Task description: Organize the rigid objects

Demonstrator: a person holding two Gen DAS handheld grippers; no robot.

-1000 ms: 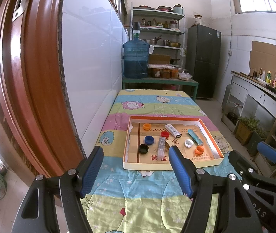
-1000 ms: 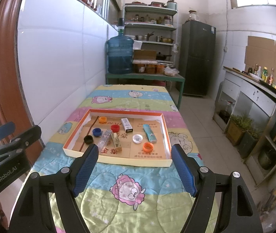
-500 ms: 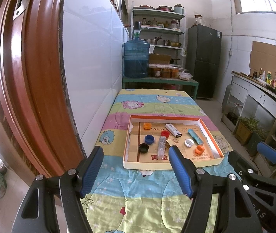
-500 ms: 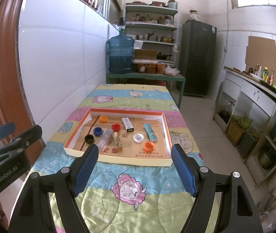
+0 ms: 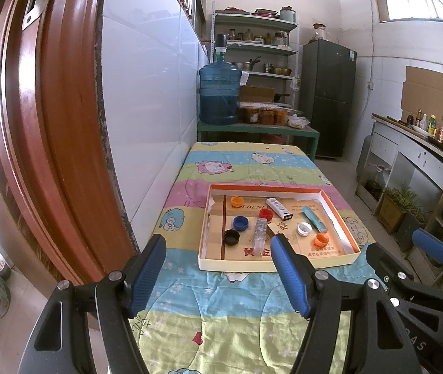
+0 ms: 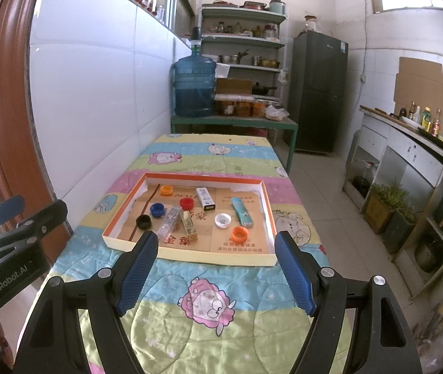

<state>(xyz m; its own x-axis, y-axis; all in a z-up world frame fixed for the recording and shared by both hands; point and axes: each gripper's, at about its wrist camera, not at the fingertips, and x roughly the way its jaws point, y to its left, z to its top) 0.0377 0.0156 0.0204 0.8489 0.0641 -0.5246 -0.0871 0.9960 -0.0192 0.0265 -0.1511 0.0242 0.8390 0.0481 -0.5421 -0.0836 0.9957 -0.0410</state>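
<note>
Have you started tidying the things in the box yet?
Not yet. The left gripper and right gripper are both open, holding nothing, short of the box. Still to sort: the caps, like the black cap, and the blue tube.

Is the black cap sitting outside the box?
No, the black cap lies inside the shallow box, near its left wall beside the blue cap.
</note>
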